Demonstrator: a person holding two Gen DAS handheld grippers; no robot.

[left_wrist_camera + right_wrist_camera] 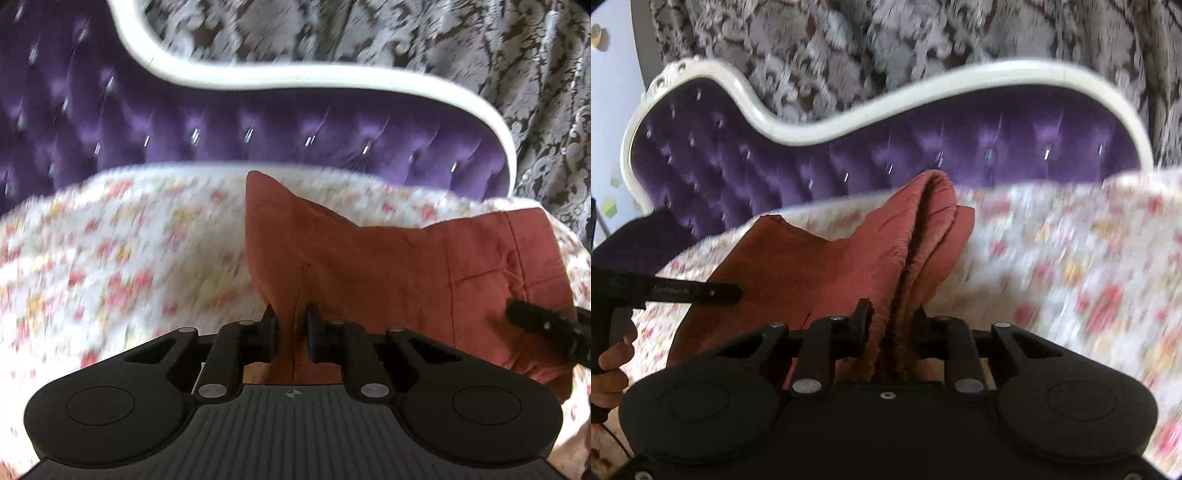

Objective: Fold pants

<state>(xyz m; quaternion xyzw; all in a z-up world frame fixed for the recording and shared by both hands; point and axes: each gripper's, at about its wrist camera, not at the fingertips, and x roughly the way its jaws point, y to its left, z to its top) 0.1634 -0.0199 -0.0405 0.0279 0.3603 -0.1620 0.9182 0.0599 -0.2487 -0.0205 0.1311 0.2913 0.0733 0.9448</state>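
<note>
**Both grippers pinch the rust-red pants above the floral bedcover**

Left wrist view: the rust-red fabric pants lie on a white bedcover with a pink and yellow flower print, in front of a purple button-tufted headboard with a curved white frame. The cloth is bunched and lifted: one corner rises to a point towards the headboard, and a stitched seam runs down the right part of the garment. The left gripper has its two black fingers drawn close together, with a narrow fold of the pants pinched between the pads. At the right edge, the black finger of the right gripper reaches in against the same cloth. The bedcover is smeared by motion blur.

Right wrist view: the pants are seen again on the bedcover, with a thick ribbed fold, seemingly a gathered waistband, standing up towards the headboard. The right gripper is partly closed on this thicker bundle; the layers fill the gap between its fingers. To the left, the left gripper stretches across the pants, and a person's hand grasps its handle. A grey and brown patterned curtain hangs behind the headboard.
</note>
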